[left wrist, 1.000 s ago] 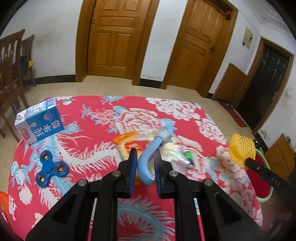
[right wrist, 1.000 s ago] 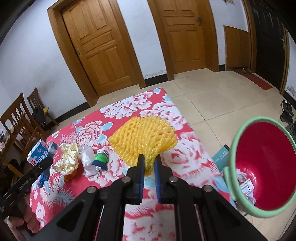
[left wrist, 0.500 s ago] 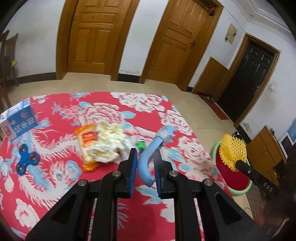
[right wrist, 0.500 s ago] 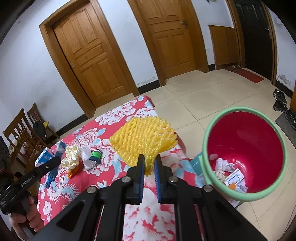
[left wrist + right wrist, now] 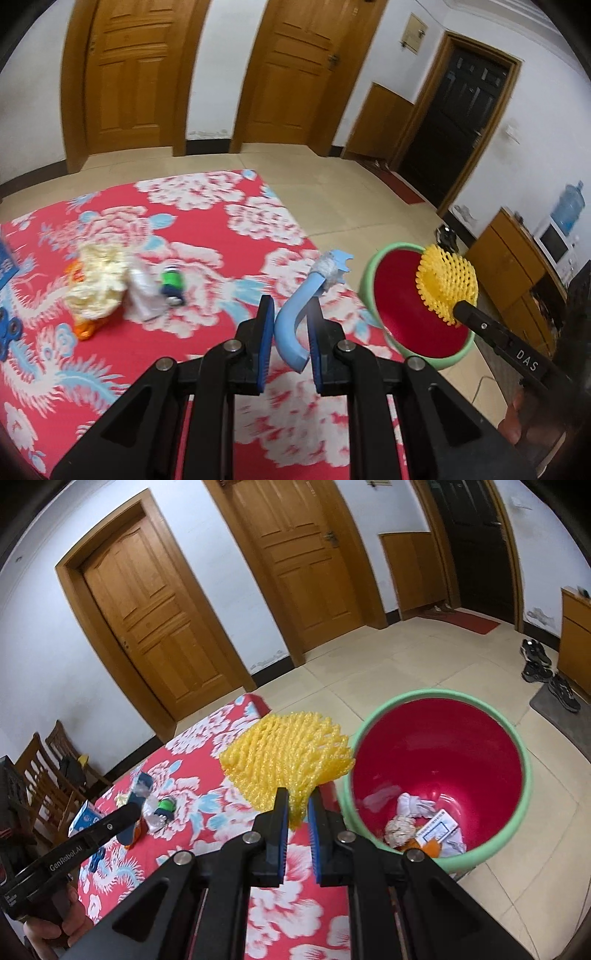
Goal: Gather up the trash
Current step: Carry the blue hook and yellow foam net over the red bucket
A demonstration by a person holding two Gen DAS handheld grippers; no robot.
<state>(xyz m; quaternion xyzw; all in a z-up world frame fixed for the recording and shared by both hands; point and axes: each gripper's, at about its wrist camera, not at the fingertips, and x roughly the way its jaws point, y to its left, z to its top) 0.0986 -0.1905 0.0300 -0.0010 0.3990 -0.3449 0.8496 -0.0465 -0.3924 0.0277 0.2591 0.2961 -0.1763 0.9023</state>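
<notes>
Right wrist view: a yellow foam fruit net (image 5: 288,764) is being clamped in the right gripper (image 5: 297,812) beside the green-rimmed red plastic bin (image 5: 524,760), seemingly for dropping, while a curved blue plastic piece (image 5: 295,317) is being pinched in the left gripper (image 5: 290,328), near the bin.

Bin mouth: the red bin (image 5: 439,753) gapes wide, unblocked above.
Bin floor: paper scraps (image 5: 417,823) only, room left.
Beside bin: table edge (image 5: 328,790) touching its rim.
</notes>
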